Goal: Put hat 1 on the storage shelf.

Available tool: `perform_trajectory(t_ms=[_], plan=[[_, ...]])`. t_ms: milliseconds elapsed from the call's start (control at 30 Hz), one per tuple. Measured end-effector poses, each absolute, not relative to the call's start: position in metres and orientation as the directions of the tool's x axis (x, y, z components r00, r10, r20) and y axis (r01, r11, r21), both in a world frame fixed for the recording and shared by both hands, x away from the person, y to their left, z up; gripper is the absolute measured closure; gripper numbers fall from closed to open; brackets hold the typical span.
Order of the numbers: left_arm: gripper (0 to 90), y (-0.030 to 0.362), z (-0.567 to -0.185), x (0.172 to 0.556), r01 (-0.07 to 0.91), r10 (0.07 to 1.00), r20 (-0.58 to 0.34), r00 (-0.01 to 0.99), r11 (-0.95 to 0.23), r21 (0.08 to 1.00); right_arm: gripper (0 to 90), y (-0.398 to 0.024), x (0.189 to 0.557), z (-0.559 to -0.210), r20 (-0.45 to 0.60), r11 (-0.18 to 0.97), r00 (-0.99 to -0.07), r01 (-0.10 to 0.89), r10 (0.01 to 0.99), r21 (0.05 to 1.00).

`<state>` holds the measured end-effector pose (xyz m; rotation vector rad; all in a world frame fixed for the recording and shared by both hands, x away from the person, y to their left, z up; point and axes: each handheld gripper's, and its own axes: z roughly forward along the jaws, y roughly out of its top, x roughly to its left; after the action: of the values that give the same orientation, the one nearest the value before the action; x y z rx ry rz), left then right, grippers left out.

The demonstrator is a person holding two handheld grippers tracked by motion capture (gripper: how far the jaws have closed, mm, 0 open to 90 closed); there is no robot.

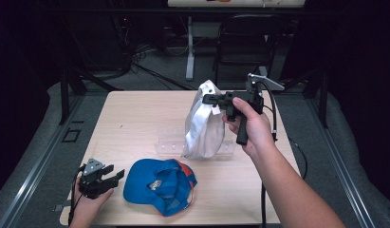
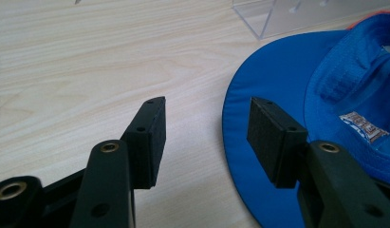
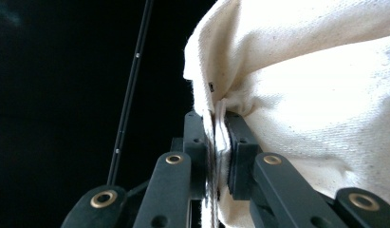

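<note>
A white cap point(image 1: 202, 124) hangs in the air over the middle of the table, pinched by its upper edge in my right gripper point(image 1: 208, 99), which points left. In the right gripper view the white cap point(image 3: 316, 95) has its cloth edge squeezed flat between the shut pads point(image 3: 240, 152). A blue cap point(image 1: 159, 184) lies upside down near the front edge, its brim toward my left gripper point(image 1: 113, 175). The left gripper point(image 2: 207, 135) rests low at the front left, open, its right pad point(image 2: 268, 137) just over the brim of the blue cap point(image 2: 287, 85); nothing is held between the pads.
A clear plastic stand point(image 1: 171, 145) lies on the wooden table point(image 1: 135, 114) behind the blue cap and under the hanging white cap; the clear stand point(image 2: 278, 14) shows its corner in the left gripper view. A chair point(image 1: 245, 42) and a table leg stand beyond the far edge.
</note>
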<state>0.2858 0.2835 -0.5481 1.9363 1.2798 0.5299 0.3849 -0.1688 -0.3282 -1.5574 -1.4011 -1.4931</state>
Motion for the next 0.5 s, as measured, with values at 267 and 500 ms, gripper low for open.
perform_trajectory(t_ms=[267, 500], plan=[[48.9, 0.282, -0.546, 0.286, 0.599, 0.906, -0.061, 0.419, -0.226, 0.768, 81.4, -0.154, 0.401, -0.323, 0.934, -0.275, -0.171, 0.925, 0.313, 0.261], [45.7, 0.28, -0.546, 0.286, 0.594, 0.904, -0.075, 0.421, -0.212, 0.776, 81.4, -0.142, 0.415, -0.326, 0.937, -0.265, -0.155, 0.933, 0.313, 0.243]])
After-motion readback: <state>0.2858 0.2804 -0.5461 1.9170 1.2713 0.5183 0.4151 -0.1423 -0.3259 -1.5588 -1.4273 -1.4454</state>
